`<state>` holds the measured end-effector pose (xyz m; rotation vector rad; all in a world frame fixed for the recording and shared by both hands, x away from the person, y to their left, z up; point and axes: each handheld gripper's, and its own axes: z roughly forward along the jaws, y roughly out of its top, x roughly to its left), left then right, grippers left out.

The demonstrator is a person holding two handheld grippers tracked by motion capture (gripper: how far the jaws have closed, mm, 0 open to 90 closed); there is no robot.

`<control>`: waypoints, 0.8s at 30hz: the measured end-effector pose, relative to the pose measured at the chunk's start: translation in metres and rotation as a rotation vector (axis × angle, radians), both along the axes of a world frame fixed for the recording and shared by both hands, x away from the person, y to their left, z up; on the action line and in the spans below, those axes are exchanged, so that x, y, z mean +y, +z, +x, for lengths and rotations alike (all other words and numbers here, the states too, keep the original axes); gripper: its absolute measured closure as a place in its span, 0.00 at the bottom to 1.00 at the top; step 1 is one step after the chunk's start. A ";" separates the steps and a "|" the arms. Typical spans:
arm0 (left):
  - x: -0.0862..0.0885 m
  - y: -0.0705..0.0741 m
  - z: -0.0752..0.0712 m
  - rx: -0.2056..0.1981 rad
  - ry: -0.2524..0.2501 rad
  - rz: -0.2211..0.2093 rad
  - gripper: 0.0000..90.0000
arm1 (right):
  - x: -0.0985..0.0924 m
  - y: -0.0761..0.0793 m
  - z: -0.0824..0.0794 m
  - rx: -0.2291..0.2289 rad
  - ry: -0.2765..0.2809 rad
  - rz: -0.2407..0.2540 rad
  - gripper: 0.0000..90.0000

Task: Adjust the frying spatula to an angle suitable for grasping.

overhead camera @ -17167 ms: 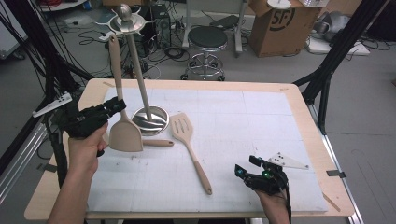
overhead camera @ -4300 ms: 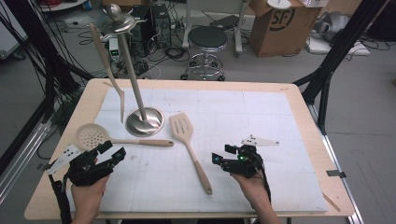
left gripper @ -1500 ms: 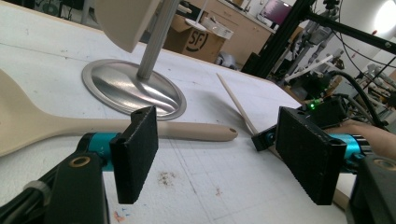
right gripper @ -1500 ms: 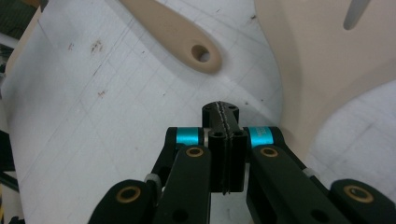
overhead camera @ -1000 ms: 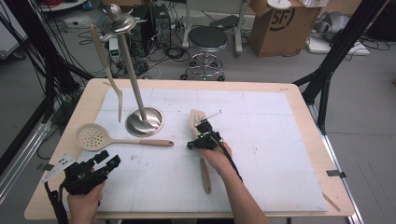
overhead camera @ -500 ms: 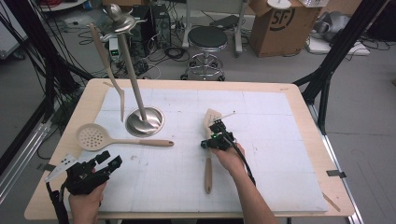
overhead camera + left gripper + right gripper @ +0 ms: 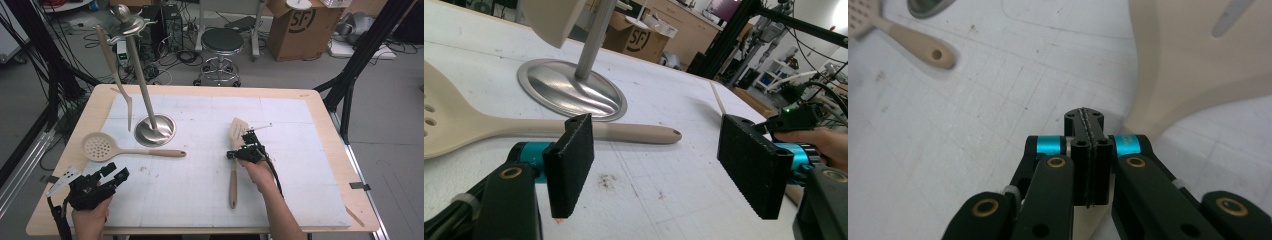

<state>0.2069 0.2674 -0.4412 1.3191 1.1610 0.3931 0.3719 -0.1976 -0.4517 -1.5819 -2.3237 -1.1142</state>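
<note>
Your right gripper (image 7: 245, 151) is reaching in from the near edge, jaws pressed together over the slotted spatula's (image 7: 234, 159) neck. The spatula is lying right of centre on the table (image 7: 320, 117), handle near, blade far. Your left gripper (image 7: 107, 175) is gaping wide, near left.

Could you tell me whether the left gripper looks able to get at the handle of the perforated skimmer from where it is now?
Probably yes. The left gripper is open and the skimmer handle lies flat on the mat just ahead of its fingers, with nothing between; the stand base sits farther back.
</note>
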 end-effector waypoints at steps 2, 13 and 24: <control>0.000 0.000 0.000 0.000 -0.005 0.002 0.35 | -0.004 0.000 -0.002 -0.004 -0.010 0.000 1.00; -0.002 -0.001 -0.001 0.001 -0.011 0.006 0.35 | -0.022 -0.002 -0.014 -0.002 -0.029 0.035 1.00; -0.007 -0.001 0.003 0.002 -0.030 0.005 0.35 | -0.071 -0.003 -0.051 0.016 -0.056 0.160 1.00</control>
